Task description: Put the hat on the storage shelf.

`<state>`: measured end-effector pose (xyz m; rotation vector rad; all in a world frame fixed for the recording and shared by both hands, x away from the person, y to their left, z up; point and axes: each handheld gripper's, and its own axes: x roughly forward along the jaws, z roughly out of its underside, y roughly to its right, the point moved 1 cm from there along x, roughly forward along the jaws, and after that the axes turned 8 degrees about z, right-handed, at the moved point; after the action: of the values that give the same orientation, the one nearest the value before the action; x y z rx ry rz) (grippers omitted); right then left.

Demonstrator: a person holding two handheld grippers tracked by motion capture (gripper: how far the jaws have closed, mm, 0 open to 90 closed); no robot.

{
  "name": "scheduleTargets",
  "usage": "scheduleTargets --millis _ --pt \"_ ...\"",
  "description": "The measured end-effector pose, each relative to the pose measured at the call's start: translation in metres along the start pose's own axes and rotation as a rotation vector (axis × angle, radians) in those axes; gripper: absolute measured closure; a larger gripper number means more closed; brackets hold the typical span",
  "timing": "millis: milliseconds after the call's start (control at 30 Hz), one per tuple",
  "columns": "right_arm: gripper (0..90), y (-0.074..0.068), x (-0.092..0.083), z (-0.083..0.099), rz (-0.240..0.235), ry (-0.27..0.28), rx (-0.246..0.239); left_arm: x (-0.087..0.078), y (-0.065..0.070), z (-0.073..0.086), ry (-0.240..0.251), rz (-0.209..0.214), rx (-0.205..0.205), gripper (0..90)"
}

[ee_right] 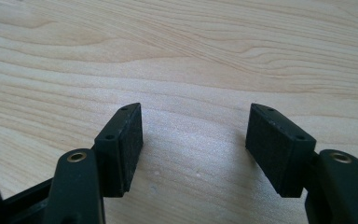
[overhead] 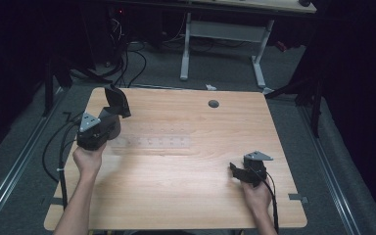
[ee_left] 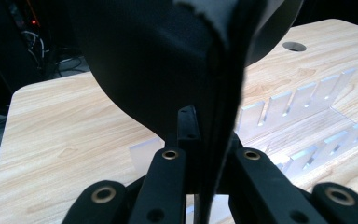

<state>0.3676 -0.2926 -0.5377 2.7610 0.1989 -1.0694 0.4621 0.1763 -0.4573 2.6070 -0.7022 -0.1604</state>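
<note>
My left gripper (overhead: 113, 111) is raised over the table's left side and shut on a flat black round pad (overhead: 118, 100), which stands up from the jaws. In the left gripper view the pad (ee_left: 158, 60) looms large and its edge runs down between the jaws of the left gripper (ee_left: 205, 140). A clear slotted rack (overhead: 152, 142) lies on the table just right of that gripper; its upright dividers (ee_left: 298, 105) show behind the pad. My right gripper (overhead: 235, 170) rests low at the table's right front, open, with bare wood between its pads (ee_right: 126, 144).
The wooden table (overhead: 186, 196) has a round cable hole (overhead: 213, 104) at the back middle, also the hole (ee_left: 294, 46) behind the rack. Beyond the far edge stand a desk frame (overhead: 223, 44) and cables on the floor. Cables trail from both grippers.
</note>
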Motion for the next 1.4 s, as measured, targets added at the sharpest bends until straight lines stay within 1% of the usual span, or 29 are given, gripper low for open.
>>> scheduleTargets --millis 200,300,433,767,900,1000,1067,1133,1233,1400 --pt "36.8 0.0 0.0 0.0 0.0 0.0 0.0 0.001 0.001 0.002 -0.001 0.0 0.01 86.5" --pt "36.8 0.0 0.0 0.0 0.0 0.0 0.0 0.002 0.001 0.004 0.005 0.001 0.006 86.5" --pt "36.7 0.0 0.0 0.0 0.0 0.0 0.0 0.001 0.0 0.008 0.005 -0.009 0.006 86.4" --pt "36.7 0.0 0.0 0.0 0.0 0.0 0.0 0.0 -0.007 0.015 0.006 -0.008 -0.021 86.2" --pt "36.7 0.0 0.0 0.0 0.0 0.0 0.0 -0.002 -0.012 0.02 0.005 -0.011 -0.047 86.0" --pt "36.7 0.0 0.0 0.0 0.0 0.0 0.0 -0.004 -0.015 0.021 0.014 -0.006 -0.068 85.9" --pt "36.7 0.0 0.0 0.0 0.0 0.0 0.0 -0.005 -0.015 0.021 0.008 -0.002 -0.07 85.8" --pt "36.7 0.0 0.0 0.0 0.0 0.0 0.0 -0.005 -0.015 0.021 0.0 0.004 -0.082 85.3" --pt "36.7 0.0 0.0 0.0 0.0 0.0 0.0 -0.006 -0.014 0.022 -0.014 0.003 -0.074 84.8" --pt "36.7 0.0 0.0 0.0 0.0 0.0 0.0 -0.008 -0.016 0.022 -0.028 -0.004 -0.076 84.6"
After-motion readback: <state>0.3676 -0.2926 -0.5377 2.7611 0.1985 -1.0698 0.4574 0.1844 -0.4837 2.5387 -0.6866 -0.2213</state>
